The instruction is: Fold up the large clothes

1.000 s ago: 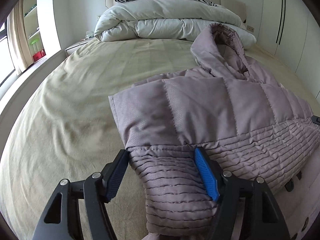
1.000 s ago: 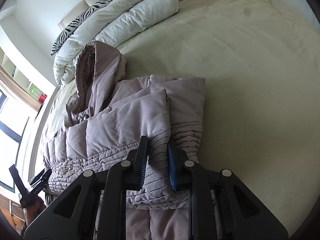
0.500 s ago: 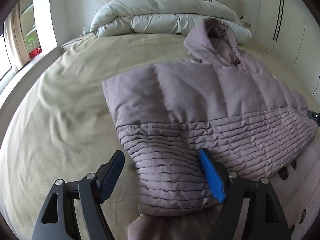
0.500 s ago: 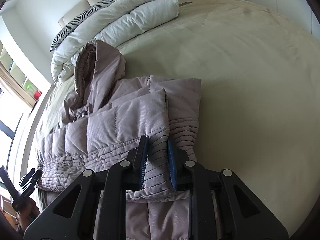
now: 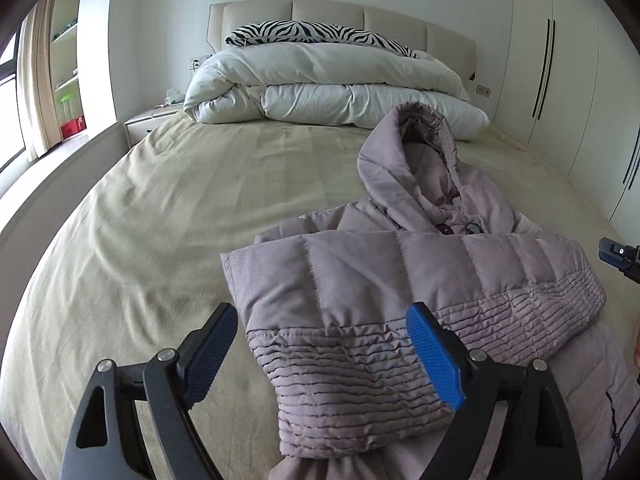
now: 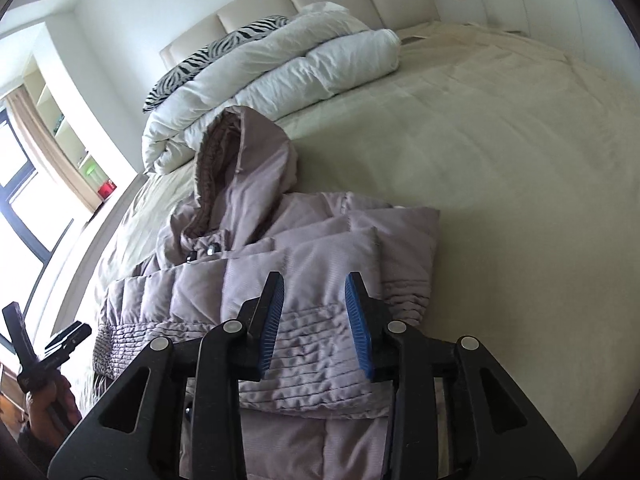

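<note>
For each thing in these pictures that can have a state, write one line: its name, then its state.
puffer jacket: lying on the bed, sleeve folded across the front, hood up.
left gripper: open, jaws just opening, nothing gripped.
right gripper: open, jaws just opening, off the jacket.
duvet: folded at the headboard.
wardrobe doors: closed.

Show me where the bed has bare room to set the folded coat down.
Free: the olive sheet left of the coat, up to the white duvet; in the right wrist view, the sheet on the coat's other side. Crowded: the headboard end, under duvet and zebra pillow.
</note>
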The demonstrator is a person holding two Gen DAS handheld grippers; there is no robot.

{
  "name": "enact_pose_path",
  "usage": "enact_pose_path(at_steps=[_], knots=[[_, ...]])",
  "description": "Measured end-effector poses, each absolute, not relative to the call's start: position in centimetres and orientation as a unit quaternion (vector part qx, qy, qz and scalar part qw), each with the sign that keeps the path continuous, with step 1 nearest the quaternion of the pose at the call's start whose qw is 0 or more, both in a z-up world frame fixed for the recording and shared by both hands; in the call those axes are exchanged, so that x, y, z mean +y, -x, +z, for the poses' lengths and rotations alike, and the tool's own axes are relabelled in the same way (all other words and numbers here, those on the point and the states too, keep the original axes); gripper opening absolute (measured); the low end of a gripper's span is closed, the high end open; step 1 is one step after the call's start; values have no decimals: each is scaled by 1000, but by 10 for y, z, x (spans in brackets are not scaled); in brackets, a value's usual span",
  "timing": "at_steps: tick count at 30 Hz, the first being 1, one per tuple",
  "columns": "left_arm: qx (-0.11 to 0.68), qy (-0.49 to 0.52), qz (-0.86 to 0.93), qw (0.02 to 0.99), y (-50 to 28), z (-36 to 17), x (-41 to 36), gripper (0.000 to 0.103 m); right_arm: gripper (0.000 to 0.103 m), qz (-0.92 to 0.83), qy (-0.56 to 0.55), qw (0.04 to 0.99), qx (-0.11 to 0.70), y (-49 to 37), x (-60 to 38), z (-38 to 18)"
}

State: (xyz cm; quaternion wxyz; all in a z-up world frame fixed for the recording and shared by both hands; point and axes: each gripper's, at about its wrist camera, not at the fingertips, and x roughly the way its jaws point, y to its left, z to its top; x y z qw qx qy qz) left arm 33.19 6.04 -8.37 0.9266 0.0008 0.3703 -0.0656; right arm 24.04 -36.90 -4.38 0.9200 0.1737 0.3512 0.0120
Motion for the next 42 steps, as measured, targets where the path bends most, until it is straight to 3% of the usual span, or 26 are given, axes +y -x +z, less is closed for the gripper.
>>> enact_pose_path(at_steps=[1,2,3,7,10,15,24,31,38,40,42], knots=[[379,-4,-67,923,-337,-90,57,89,65,15,-163,923,349,-242,-360,-42],[393,-5,-70,917,-342,-100,55,89,88,17,-154,926,344,-242,-352,-42],[412,-10,-72,908,-346,-113,52,89,90,21,-144,929,340,-243,-346,-45],[419,-36,-68,905,-341,-135,47,91,90,7,-95,904,416,-260,-330,-88],[424,-39,-68,902,-341,-124,52,91,90,12,-66,917,394,-252,-325,-85],[386,-12,-87,918,-349,-83,64,94,90,36,-166,930,326,-255,-360,-42],[439,98,-184,874,-480,-51,31,98,90,92,-291,877,371,-403,-404,-8],[496,144,-164,841,-577,-74,1,98,90,85,-291,845,441,-501,-377,-51],[536,237,-143,798,-618,-126,1,97,90,52,-282,826,485,-555,-363,-100],[541,254,-148,788,-621,-136,-2,94,90,49,-298,816,493,-559,-362,-117],[558,251,-143,778,-624,-147,-5,84,85,48,-307,809,499,-566,-360,-129]])
